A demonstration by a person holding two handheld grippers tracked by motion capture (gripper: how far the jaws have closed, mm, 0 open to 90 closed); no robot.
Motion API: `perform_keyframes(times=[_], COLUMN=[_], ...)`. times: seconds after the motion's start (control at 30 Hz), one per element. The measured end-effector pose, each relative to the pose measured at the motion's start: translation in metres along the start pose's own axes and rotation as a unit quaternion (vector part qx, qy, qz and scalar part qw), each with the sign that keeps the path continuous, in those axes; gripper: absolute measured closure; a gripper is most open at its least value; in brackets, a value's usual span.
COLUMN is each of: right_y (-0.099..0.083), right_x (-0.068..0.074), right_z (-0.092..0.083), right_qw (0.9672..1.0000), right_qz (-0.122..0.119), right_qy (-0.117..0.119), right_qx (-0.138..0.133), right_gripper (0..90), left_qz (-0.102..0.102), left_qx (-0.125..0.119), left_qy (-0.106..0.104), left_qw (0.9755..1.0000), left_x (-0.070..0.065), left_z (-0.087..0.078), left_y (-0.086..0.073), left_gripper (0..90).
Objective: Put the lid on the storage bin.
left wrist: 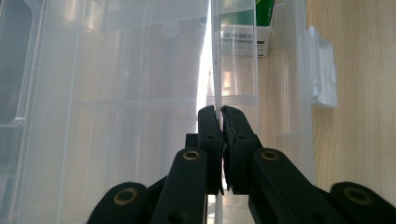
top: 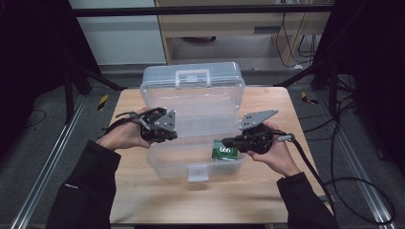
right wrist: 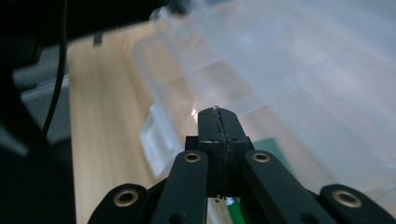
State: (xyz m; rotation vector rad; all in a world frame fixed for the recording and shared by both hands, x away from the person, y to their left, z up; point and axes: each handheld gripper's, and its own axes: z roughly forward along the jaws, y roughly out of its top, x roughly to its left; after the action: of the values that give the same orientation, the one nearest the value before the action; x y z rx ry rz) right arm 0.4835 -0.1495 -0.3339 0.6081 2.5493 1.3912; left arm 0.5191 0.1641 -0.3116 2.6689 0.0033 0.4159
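- Sleeves and hands come in at the near edge of the desk (top: 157, 200), one hand on each claw.
- Left claw (top: 168, 135) sits at the left end of the clear plastic box (top: 196, 164). In the left gripper view its jaws are pinched on the thin clear wall (left wrist: 215, 70) of that box, with the wall's edge running straight up between the pads.
- Right claw (top: 224, 141) hangs over the right part of the box, above the green carton (top: 225, 152). In the right gripper view its jaws are pressed together with nothing between them (I see the two pads meeting along one seam).
- Green carton lies inside the box, at its right end near the front wall; a white latch tab (top: 197, 172) sits in the middle of that front wall.
- Box stands in the middle of the desk with its lid (top: 193, 88) swung open and leaning back on the far side, its handle (top: 192, 78) near the top edge.
- Beyond the desk, pale cabinet fronts and loose cables (top: 305, 43) lie on the floor.
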Motion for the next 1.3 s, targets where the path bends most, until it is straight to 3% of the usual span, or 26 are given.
perform_keyframes(times=[0.1,0.2,0.33,0.6,0.77,0.97,1.07,1.1,1.13,1.17,1.2,1.3], right_y=[0.002,0.004,0.007,0.008,0.008,0.007,0.007,0.007,0.007,0.007,0.007,0.007], right_x=[-0.009,-0.022,-0.042,-0.068,-0.073,-0.075,-0.076,-0.076,-0.076,-0.076,-0.076,-0.077], right_z=[-0.007,-0.01,-0.008,-0.003,-0.004,-0.004,-0.004,-0.004,-0.004,-0.004,-0.004,-0.005], right_qw=[0.9979,0.9914,0.9823,0.9701,0.9677,0.9672,0.9671,0.9671,0.9671,0.9667,0.9668,0.9658], right_qz=[0.031,0.066,0.1,0.138,0.145,0.145,0.145,0.146,0.146,0.146,0.147,0.147], right_qy=[-0.032,-0.077,-0.103,-0.144,-0.153,-0.156,-0.157,-0.157,-0.159,-0.16,-0.16,-0.164], right_qx=[-0.047,-0.082,-0.12,-0.138,-0.139,-0.139,-0.137,-0.137,-0.136,-0.135,-0.135,-0.137], right_gripper=[90.0,90.0,90.0,90.0,90.0,90.0,90.0,90.0,90.0,90.0,90.0,90.0], left_qz=[-0.001,-0.003,-0.01,-0.013,-0.016,-0.019,-0.014,0.0,-0.017,-0.02,0.001,0.003], left_qx=[-0.001,-0.001,-0.007,-0.01,-0.011,-0.013,-0.013,-0.024,-0.017,-0.018,-0.026,-0.03], left_qy=[0.002,0.003,-0.001,-0.001,-0.002,-0.008,-0.01,-0.006,-0.011,-0.015,-0.012,-0.018], left_qw=[1.0,1.0,0.9999,0.9999,0.9998,0.9997,0.9998,0.9997,0.9996,0.9995,0.9996,0.9994], left_x=[0.0,-0.001,-0.002,-0.003,-0.004,-0.006,-0.007,-0.005,-0.008,-0.008,-0.006,-0.008], left_z=[0.0,0.0,0.0,0.001,0.001,0.002,0.003,0.004,0.003,0.004,0.005,0.007], left_y=[-0.001,-0.001,-0.002,-0.003,-0.004,-0.005,-0.005,-0.005,-0.006,-0.007,-0.006,-0.007], left_gripper=[85.7,85.7,85.7,85.6,85.6,85.6,85.5,85.5,85.4,85.2,85.1,84.8])
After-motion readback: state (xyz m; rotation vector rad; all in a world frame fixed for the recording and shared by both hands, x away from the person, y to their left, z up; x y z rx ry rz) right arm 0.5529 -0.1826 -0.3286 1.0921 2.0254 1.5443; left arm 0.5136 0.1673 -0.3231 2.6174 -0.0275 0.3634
